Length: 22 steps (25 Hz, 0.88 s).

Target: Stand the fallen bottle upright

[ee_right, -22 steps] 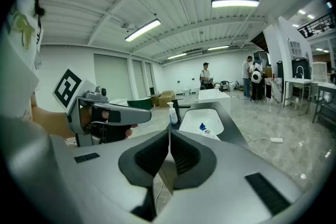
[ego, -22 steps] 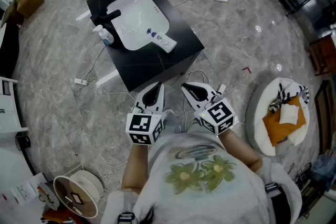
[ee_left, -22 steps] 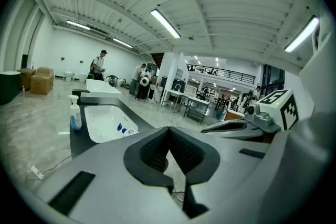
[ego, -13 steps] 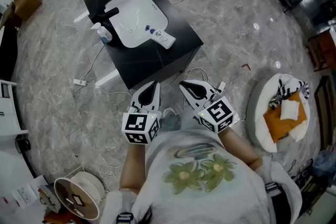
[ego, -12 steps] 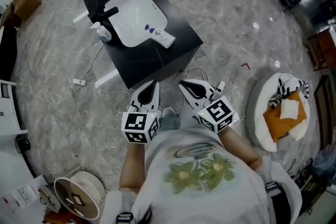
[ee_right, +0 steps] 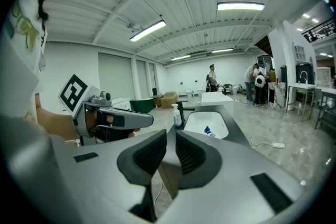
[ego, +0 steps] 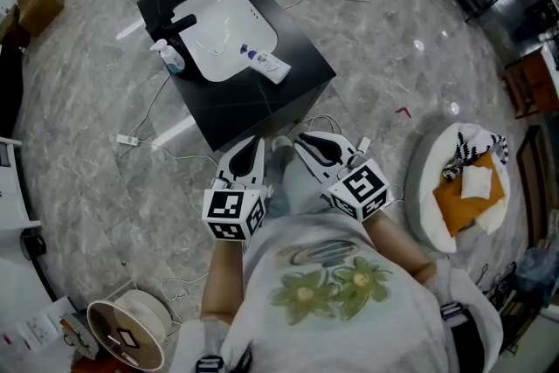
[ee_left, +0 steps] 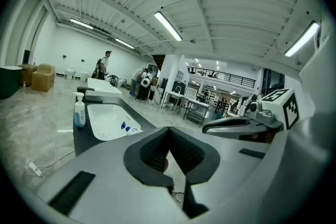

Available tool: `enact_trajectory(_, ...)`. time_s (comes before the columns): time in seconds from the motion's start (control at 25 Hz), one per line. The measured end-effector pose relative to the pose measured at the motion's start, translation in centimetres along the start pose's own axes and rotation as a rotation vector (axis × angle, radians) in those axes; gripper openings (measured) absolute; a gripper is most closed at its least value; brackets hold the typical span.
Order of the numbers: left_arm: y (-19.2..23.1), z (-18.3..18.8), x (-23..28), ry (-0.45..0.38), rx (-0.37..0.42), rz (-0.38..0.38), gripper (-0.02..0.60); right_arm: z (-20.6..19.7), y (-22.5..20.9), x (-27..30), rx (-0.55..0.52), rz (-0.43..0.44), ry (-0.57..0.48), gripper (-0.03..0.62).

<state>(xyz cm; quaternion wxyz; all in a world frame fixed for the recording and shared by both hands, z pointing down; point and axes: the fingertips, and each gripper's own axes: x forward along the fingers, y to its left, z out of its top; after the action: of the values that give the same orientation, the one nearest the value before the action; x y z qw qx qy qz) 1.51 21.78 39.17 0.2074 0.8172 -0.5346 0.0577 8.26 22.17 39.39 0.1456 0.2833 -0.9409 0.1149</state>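
The fallen bottle [ego: 266, 64], white with blue print, lies on its side at the near rim of the white basin [ego: 218, 39], which is set in a black cabinet [ego: 262, 100]. The left gripper view shows the bottle [ee_left: 128, 128] beside the basin, and the right gripper view shows the bottle [ee_right: 209, 131] too. Both grippers are held close to the person's body, well short of the cabinet. My left gripper [ego: 253, 148] is shut and empty, as is my right gripper [ego: 319, 144]. Neither touches the bottle.
A pump bottle [ego: 172, 57] stands upright left of the basin by the black faucet [ego: 179, 24]. Cables [ego: 157, 140] trail over the marble floor. A round white cushion with orange cloth [ego: 463, 188] lies at the right, a cable reel [ego: 127, 328] at bottom left. People stand far off [ee_right: 212, 75].
Both grippers stay almost where they were, still shut. The head view has drifted slightly, and the person's leg now shows between the grippers.
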Motion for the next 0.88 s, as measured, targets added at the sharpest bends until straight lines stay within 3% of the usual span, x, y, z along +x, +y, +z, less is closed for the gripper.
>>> enact_trajectory(0.6,6.2,2.8,2.2,-0.013,-0.026,0.064,0.018,4.0,-4.8,6.5,-0.009,0.001,0.006,0.051)
enact_trajectory(0.76,8.3,3.4,3.1,0.006,-0.028,0.087,0.018,5.1,-6.7,8.9,0.001,0.007,0.012,0.117)
enact_trajectory(0.88,9.9,4.1,4.4,0.012,-0.029,0.096,0.018,5.9,-8.4,10.9,-0.002,0.008,0.013,0.129)
